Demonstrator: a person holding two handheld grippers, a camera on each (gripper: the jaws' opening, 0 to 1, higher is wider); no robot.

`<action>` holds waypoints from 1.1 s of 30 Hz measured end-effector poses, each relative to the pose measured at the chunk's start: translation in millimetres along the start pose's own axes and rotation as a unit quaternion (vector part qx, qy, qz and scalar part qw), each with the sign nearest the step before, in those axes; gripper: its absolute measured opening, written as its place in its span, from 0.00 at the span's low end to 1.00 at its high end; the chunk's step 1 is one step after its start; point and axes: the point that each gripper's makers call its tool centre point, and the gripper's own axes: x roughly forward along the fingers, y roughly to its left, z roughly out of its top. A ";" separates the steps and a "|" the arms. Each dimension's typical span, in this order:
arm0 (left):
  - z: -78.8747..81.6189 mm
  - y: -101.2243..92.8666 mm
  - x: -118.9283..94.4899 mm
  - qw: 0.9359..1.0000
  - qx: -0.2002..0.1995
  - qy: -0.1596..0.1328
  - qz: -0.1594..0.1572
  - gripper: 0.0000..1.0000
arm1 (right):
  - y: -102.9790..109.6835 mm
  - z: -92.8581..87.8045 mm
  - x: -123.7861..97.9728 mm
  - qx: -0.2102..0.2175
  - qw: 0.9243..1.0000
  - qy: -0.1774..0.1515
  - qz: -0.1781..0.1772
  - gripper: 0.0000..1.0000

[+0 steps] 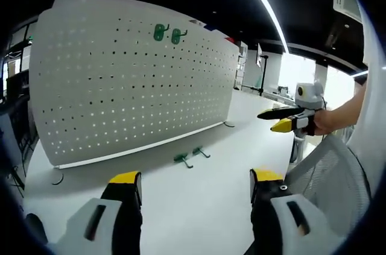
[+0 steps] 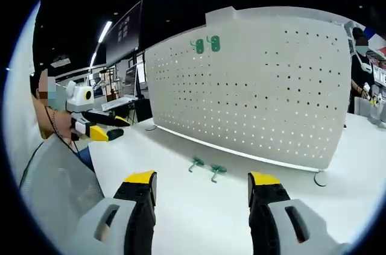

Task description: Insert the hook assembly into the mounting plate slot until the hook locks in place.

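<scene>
1. I am holding my left gripper [image 1: 196, 185] with its jaws spread wide and nothing between them; my right gripper [image 2: 205, 185] is likewise wide and empty.
2. Two loose green hooks [image 1: 192, 155] are lying on the white table [image 1: 199, 207] at lower centre of the left gripper view, just in front of the white pegboard [image 1: 132, 80]. In the right gripper view they [image 2: 206, 168] are sitting at centre, near the board's [image 2: 265, 74] foot.
3. Two mounted green hooks [image 1: 167, 33] are already hanging at the board's upper centre.
4. I am judging the loose hooks light, stiff and small, likely slick plastic; I am advising a grip across the shank, leaving the insertion end free.
</scene>
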 end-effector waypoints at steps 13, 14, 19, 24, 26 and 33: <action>-4.1 3.6 -3.7 1.000 -0.002 0.007 0.001 0.75 | -6.4 -16.9 -10.2 0.006 1.000 0.022 -0.008 0.60; -4.3 3.4 -3.3 1.000 -0.002 0.008 0.001 0.75 | -6.0 -16.7 -10.1 0.006 1.000 0.022 -0.008 0.60; -1.1 2.9 -1.9 1.000 -0.004 0.006 -0.001 0.75 | -6.1 -15.7 -8.9 0.007 1.000 0.021 -0.008 0.60; 5.3 1.8 2.3 1.000 0.009 0.007 -0.010 0.75 | -6.0 -15.2 -8.4 0.005 1.000 0.021 -0.007 0.60; 8.0 1.1 5.5 1.000 0.007 0.006 -0.017 0.76 | -5.6 -14.5 -8.2 0.004 1.000 0.021 -0.006 0.60; 11.8 -1.5 24.8 0.997 0.041 0.037 -0.048 0.77 | -5.3 -12.7 -7.9 0.005 1.000 0.020 -0.007 0.59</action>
